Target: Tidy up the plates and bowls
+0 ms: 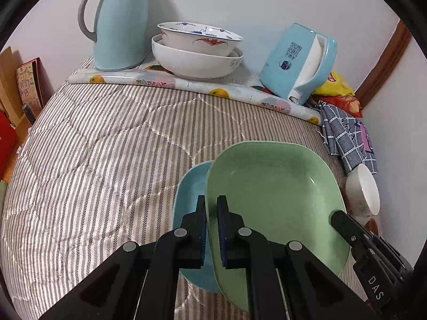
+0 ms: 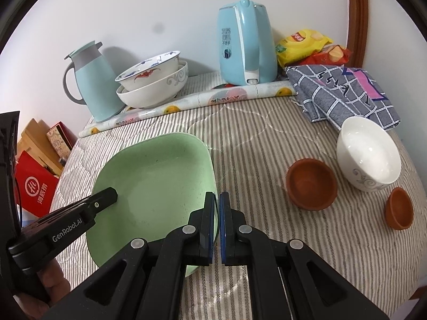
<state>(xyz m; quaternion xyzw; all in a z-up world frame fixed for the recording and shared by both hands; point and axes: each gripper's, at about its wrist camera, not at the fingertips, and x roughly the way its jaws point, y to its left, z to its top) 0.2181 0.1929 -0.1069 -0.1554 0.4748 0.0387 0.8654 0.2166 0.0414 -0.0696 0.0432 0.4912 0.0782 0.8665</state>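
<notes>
A green square plate (image 1: 269, 197) is held above a blue plate (image 1: 190, 186) on the striped cloth. My left gripper (image 1: 211, 229) is shut on the green plate's left rim. My right gripper (image 2: 216, 221) is shut on the green plate's (image 2: 157, 184) right rim. Two stacked white bowls (image 1: 197, 50) stand at the back by the wall; they also show in the right wrist view (image 2: 152, 85). A white bowl (image 2: 368, 154), a brown bowl (image 2: 311, 184) and a small brown cup (image 2: 399, 208) stand to the right.
A teal thermos jug (image 1: 121, 24) and a blue kettle (image 1: 299, 61) stand on a fruit-print mat (image 1: 186, 84) at the back. A folded checked cloth (image 2: 344, 90) and snack bags (image 2: 304, 42) lie at the back right. Boxes (image 2: 34, 184) stand beside the table's left edge.
</notes>
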